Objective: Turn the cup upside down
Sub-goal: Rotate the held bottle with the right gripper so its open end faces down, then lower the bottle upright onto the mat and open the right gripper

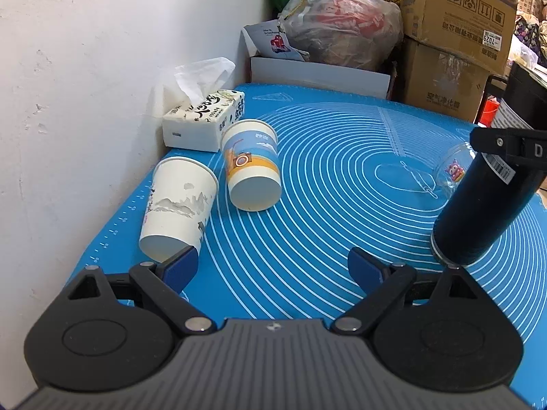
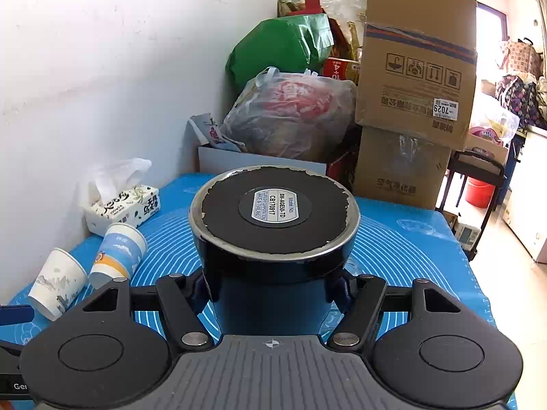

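Observation:
My right gripper (image 2: 270, 285) is shut on a dark blue steel cup (image 2: 273, 212), held tilted above the blue mat (image 2: 403, 239) with its labelled base facing the camera. In the left wrist view the same cup (image 1: 478, 212) hangs at the right, base down toward the mat, gripped near its top by the right gripper (image 1: 512, 147). My left gripper (image 1: 273, 266) is open and empty, low over the mat's (image 1: 307, 188) near edge. A white paper cup (image 1: 177, 205) stands upside down just beyond its left finger. A blue and orange paper cup (image 1: 251, 167) also stands upside down.
A tissue box (image 1: 205, 119) sits against the white wall at the back left. A clear glass with a cartoon print (image 1: 451, 171) lies behind the dark cup. Cardboard boxes (image 1: 454, 34), a plastic bag (image 1: 338, 30) and a white box (image 1: 318, 75) crowd the mat's far edge.

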`<action>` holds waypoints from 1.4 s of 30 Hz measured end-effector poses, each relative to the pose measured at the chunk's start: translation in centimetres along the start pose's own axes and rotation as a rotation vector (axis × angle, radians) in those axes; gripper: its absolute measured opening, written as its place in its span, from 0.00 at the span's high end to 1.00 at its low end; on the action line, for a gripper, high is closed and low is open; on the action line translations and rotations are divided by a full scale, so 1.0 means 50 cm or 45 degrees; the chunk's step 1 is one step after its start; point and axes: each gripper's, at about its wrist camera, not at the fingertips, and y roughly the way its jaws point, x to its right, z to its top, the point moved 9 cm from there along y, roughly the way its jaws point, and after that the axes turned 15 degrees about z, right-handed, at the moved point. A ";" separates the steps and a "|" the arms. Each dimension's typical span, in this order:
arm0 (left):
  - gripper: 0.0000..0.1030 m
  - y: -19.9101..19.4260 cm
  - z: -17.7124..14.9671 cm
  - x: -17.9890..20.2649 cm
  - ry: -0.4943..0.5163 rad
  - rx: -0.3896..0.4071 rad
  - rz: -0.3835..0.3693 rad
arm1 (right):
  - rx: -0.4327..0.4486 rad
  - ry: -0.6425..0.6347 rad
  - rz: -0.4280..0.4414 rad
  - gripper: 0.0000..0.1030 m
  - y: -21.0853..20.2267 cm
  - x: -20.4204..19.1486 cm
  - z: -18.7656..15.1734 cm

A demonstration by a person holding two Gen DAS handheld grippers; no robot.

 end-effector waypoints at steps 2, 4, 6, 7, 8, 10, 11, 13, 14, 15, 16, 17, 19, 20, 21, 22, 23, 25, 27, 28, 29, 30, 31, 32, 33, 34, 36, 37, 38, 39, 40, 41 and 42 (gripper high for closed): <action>0.09 -0.002 -0.001 0.003 0.008 0.005 0.000 | -0.004 -0.005 -0.004 0.37 0.003 -0.001 0.000; 0.09 -0.004 0.000 0.005 0.014 0.012 0.002 | -0.015 -0.003 -0.003 0.37 0.008 0.000 0.003; 0.09 -0.004 0.000 0.007 0.017 0.015 0.003 | -0.024 -0.006 0.003 0.37 0.011 0.000 0.004; 0.09 -0.004 0.000 0.008 0.018 0.016 0.002 | -0.026 -0.010 0.005 0.37 0.013 0.000 0.005; 0.09 -0.004 -0.001 0.008 0.019 0.016 0.000 | -0.028 -0.013 0.006 0.37 0.015 0.000 0.005; 0.09 -0.003 -0.002 0.011 0.027 0.014 -0.001 | -0.031 -0.010 0.004 0.37 0.016 0.002 0.004; 0.09 -0.002 -0.003 0.012 0.033 0.013 -0.001 | -0.033 -0.010 0.002 0.37 0.017 0.002 0.005; 0.09 -0.003 -0.004 0.015 0.042 0.015 -0.002 | -0.038 -0.016 -0.013 0.30 0.017 0.002 0.006; 0.09 -0.003 -0.004 0.015 0.043 0.016 -0.003 | -0.042 -0.024 -0.016 0.28 0.018 0.002 0.006; 0.09 -0.004 -0.004 0.016 0.043 0.019 -0.005 | -0.050 -0.031 -0.014 0.26 0.018 0.000 0.006; 0.09 -0.004 -0.003 0.016 0.043 0.021 -0.005 | -0.053 -0.034 -0.010 0.24 0.018 -0.002 0.005; 0.09 -0.004 -0.002 0.016 0.044 0.023 -0.005 | -0.055 -0.033 -0.004 0.23 0.019 -0.002 0.005; 0.09 -0.003 -0.002 0.016 0.046 0.025 -0.004 | -0.063 -0.025 0.009 0.21 0.020 -0.003 0.004; 0.09 -0.003 -0.002 0.016 0.047 0.025 -0.004 | -0.063 -0.021 0.009 0.20 0.020 -0.001 0.005; 0.09 -0.003 -0.001 0.016 0.048 0.026 -0.005 | -0.060 -0.019 0.007 0.20 0.019 0.000 0.006; 0.09 -0.003 -0.001 0.016 0.047 0.027 -0.005 | -0.059 -0.016 0.005 0.17 0.019 0.001 0.007; 0.09 -0.004 -0.001 0.015 0.046 0.029 -0.005 | -0.055 -0.012 0.004 0.12 0.018 0.002 0.007; 0.09 -0.006 0.001 0.014 0.040 0.030 -0.009 | -0.050 -0.003 0.008 0.07 0.012 0.003 0.006; 0.09 -0.012 0.003 0.014 0.030 0.030 -0.021 | -0.047 0.012 0.015 0.03 -0.001 0.003 0.004; 0.09 -0.019 0.004 0.015 0.027 0.034 -0.029 | -0.043 0.021 0.016 0.01 -0.010 0.004 0.003; 0.09 -0.026 0.005 0.015 0.026 0.041 -0.034 | -0.038 0.029 0.017 0.00 -0.021 0.005 0.000; 0.09 -0.036 0.006 0.017 0.024 0.051 -0.037 | -0.032 0.038 0.015 0.00 -0.035 0.005 -0.004; 0.09 -0.046 0.005 0.018 0.023 0.061 -0.041 | -0.028 0.049 0.013 0.00 -0.049 0.006 -0.009; 0.09 -0.057 0.005 0.021 0.022 0.070 -0.047 | -0.025 0.063 0.011 0.00 -0.064 0.007 -0.015; 0.09 -0.070 0.004 0.024 0.021 0.077 -0.056 | -0.021 0.078 0.011 0.00 -0.080 0.009 -0.022; 0.09 -0.081 0.002 0.027 0.020 0.081 -0.065 | -0.017 0.093 0.011 0.00 -0.096 0.010 -0.028; 0.09 -0.104 -0.003 0.035 0.021 0.091 -0.084 | 0.001 0.114 -0.002 0.00 -0.132 0.012 -0.043; 0.09 -0.116 -0.006 0.040 0.026 0.098 -0.094 | 0.009 0.117 -0.011 0.00 -0.152 0.012 -0.051; 0.09 -0.128 -0.009 0.044 0.033 0.106 -0.103 | 0.014 0.118 -0.019 0.00 -0.168 0.011 -0.060; 0.09 -0.141 -0.012 0.048 0.041 0.118 -0.110 | 0.019 0.119 -0.028 0.00 -0.186 0.010 -0.069; 0.09 -0.153 -0.016 0.052 0.049 0.131 -0.114 | 0.024 0.123 -0.033 0.00 -0.201 0.010 -0.077; 0.09 -0.166 -0.019 0.055 0.056 0.142 -0.117 | 0.027 0.127 -0.038 0.00 -0.216 0.009 -0.087; 0.09 -0.178 -0.023 0.058 0.064 0.153 -0.123 | 0.029 0.133 -0.043 0.00 -0.230 0.009 -0.096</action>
